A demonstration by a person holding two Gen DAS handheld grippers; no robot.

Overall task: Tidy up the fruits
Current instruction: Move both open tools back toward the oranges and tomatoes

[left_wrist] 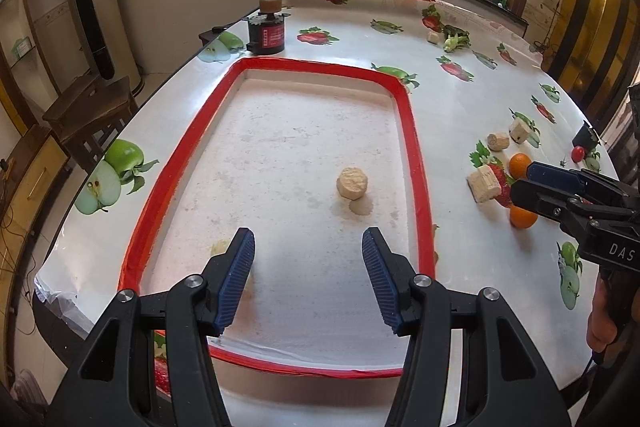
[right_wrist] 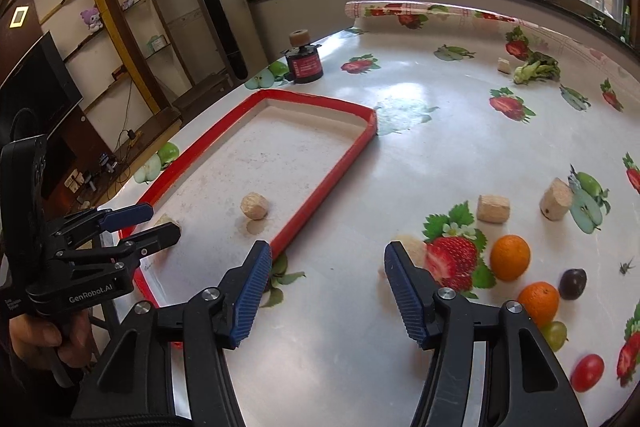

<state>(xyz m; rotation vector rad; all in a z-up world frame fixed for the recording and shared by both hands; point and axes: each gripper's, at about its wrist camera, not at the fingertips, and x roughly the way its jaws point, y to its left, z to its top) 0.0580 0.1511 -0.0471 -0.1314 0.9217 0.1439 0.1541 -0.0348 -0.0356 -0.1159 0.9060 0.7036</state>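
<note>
A red-rimmed white tray lies on the table and holds one tan cork-like block. My left gripper is open and empty above the tray's near end; it also shows in the right wrist view. My right gripper is open and empty over the table right of the tray; it also shows in the left wrist view. Two oranges, a dark plum, a green grape and a red tomato lie to its right.
Several tan blocks lie on the fruit-print tablecloth. A black and red cylinder stands beyond the tray. A green vegetable lies at the far right. Chairs and the table edge are at left.
</note>
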